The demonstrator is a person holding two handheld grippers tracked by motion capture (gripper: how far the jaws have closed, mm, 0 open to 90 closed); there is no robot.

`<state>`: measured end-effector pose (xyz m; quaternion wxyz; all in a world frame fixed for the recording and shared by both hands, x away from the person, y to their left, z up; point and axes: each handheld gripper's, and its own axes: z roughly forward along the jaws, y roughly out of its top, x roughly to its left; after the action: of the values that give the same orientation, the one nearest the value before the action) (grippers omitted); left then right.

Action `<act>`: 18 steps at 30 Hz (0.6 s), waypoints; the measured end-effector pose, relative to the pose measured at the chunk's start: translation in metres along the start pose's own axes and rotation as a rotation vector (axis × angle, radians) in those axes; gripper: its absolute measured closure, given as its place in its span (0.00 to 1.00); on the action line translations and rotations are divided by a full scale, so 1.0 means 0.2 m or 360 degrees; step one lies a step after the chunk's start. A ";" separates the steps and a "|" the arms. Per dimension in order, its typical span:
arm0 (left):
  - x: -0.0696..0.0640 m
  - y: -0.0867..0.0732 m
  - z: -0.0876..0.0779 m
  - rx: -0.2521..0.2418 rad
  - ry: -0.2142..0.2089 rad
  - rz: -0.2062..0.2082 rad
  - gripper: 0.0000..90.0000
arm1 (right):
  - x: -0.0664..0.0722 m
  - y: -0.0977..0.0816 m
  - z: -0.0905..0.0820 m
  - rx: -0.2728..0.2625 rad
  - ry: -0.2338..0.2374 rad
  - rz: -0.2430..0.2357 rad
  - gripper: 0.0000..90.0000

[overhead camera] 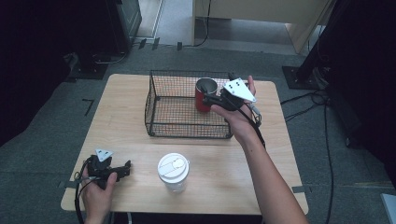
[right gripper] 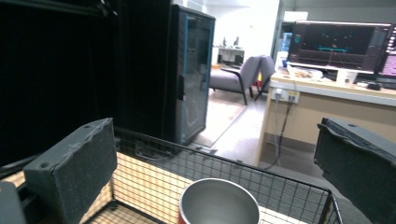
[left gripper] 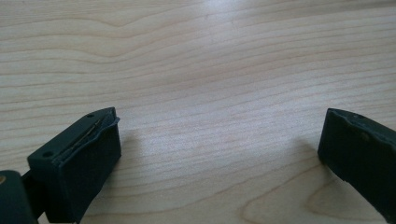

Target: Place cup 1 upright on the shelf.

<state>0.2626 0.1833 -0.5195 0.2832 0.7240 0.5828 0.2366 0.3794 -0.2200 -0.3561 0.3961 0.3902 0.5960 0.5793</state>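
On the wooden table (overhead camera: 140, 135), a black wire basket (overhead camera: 159, 122) sits toward the far side with a red cup (overhead camera: 202, 100) standing upright in its far right corner, and a white lidded cup (overhead camera: 173, 171) stands on the near side. The right gripper (overhead camera: 208, 99) hovers at the red cup's rim with its jaws apart, seemingly not touching it. The left gripper (overhead camera: 126, 167) rests low at the near left, jaws wide apart over bare wood.

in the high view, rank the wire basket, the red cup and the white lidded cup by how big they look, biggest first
1. Wire basket, clearly the largest.
2. White lidded cup.
3. Red cup.

The white lidded cup stands nearer the camera, and the right gripper partly covers the red cup, so their order is unsure.
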 end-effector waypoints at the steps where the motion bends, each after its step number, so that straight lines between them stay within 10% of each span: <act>1: 0.00 0.00 0.00 0.0000 0.0000 -0.0001 0.00 | 0.00 0.00 -0.02 -0.0004 0.0013 0.0013 0.00; 18: 0.00 0.00 0.00 0.0001 0.0000 0.0000 0.00 | 0.06 -0.06 -0.25 -0.0070 0.0124 -0.0008 0.00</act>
<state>0.2626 0.1833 -0.5194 0.2829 0.7242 0.5828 0.2363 0.3288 -0.2291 -0.3674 0.3826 0.3571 0.5991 0.6060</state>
